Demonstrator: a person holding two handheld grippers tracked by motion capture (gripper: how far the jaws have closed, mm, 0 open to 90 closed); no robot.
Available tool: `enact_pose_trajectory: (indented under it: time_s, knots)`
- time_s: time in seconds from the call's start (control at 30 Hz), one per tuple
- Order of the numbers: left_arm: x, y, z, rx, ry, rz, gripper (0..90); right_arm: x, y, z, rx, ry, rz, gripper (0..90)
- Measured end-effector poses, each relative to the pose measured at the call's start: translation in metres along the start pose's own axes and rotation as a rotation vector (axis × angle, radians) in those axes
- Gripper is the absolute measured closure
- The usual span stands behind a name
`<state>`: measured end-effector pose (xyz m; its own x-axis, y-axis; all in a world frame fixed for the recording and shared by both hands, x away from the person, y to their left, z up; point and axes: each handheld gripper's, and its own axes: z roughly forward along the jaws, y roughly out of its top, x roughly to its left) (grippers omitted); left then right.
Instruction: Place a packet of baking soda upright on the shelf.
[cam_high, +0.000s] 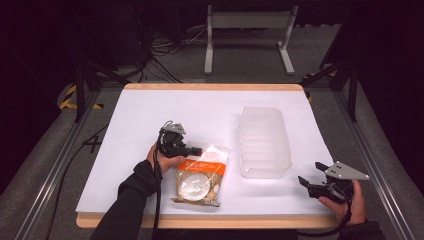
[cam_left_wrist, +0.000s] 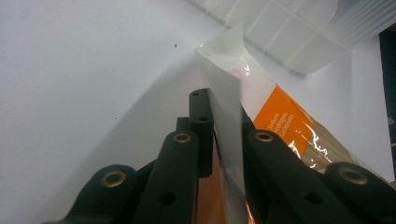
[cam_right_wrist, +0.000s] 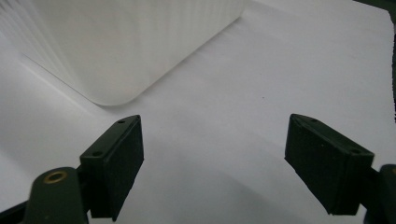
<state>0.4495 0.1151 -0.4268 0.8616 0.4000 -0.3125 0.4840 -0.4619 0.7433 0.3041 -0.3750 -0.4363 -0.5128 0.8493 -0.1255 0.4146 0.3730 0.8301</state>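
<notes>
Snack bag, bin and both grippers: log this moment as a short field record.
surface: white table
snack bag: flat, beside left gripper, orange label
bag edge: clamped between left gripper jaws
clear bin: upright, right of bag, contents not discernible
right gripper: jaws wide apart, holding nothing, near bin's corner

On the white table (cam_high: 150, 115), the left gripper (cam_high: 196, 150) pinches a clear orange-labelled snack bag (cam_high: 200, 176) — beside a ribbed translucent plastic tub (cam_high: 263, 142); the right gripper (cam_high: 311, 176) hovers, jaws apart.
</notes>
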Motion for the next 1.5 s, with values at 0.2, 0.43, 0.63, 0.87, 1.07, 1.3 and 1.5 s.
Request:
enact_pose_trajectory:
  time_s: [0.2,0.43,0.63,0.87,1.07,1.3,1.5]
  knots:
    - [-0.013,0.002,-0.011,-0.044,0.018,0.035,89.7,0.000,0.000,-0.002,-0.006,-0.002,0.003,20.3]
    - [-0.035,0.006,-0.029,-0.120,0.021,0.092,89.7,-0.001,0.001,-0.003,-0.013,-0.003,0.003,20.3]
    - [-0.058,0.011,-0.046,-0.185,0.021,0.144,89.8,-0.001,0.001,-0.004,-0.021,-0.004,0.004,20.3]
    - [-0.069,0.014,-0.058,-0.238,0.031,0.173,89.8,-0.002,0.002,-0.005,-0.024,-0.007,0.006,20.3]
    - [-0.078,0.017,-0.063,-0.266,0.051,0.212,89.8,-0.002,0.002,-0.005,-0.025,-0.010,0.007,20.3]
    - [-0.088,0.021,-0.067,-0.293,0.047,0.242,89.8,-0.003,0.002,-0.005,-0.028,-0.012,0.009,20.3]
    - [-0.093,0.026,-0.069,-0.323,0.051,0.255,89.8,-0.003,0.002,-0.005,-0.027,-0.014,0.009,20.2]
